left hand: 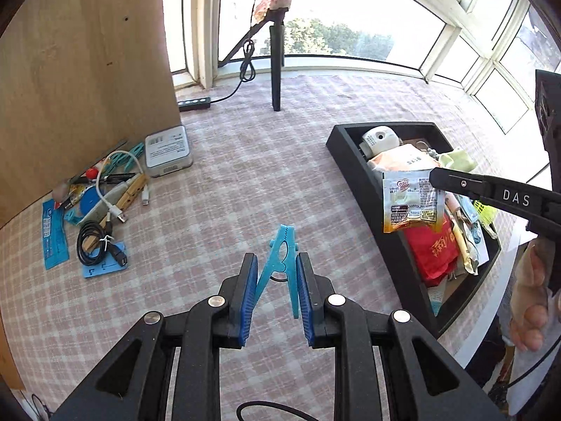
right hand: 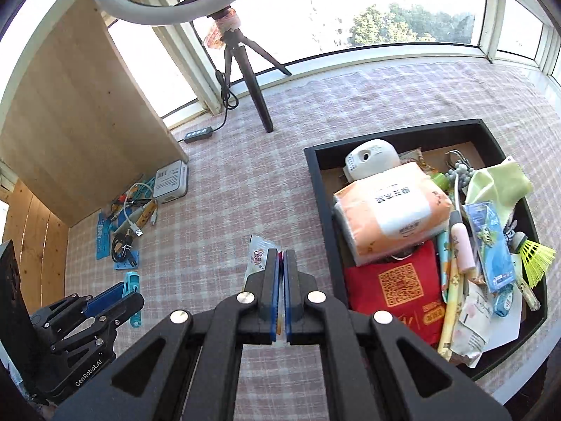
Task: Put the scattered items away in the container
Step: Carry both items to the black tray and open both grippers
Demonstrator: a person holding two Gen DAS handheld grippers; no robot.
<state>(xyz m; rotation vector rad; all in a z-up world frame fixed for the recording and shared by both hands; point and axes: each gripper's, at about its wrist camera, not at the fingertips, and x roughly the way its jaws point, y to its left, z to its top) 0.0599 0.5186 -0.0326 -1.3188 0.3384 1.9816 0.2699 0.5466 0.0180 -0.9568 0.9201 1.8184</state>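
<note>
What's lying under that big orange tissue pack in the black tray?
The tissue pack overlaps a red packet and a white device in the tray. Anything beneath its middle is hidden.

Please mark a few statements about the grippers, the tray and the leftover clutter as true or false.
1. The left gripper holds a blue clothespin. True.
2. The right gripper is open and empty. False: its jaws are shut on a sachet.
3. The tray is empty. False: it holds a tissue pack, a red packet and more.
4. Cables lie by the wooden board. True.
5. The sachet lies in the tray. False: it hangs from the jaws.
</note>
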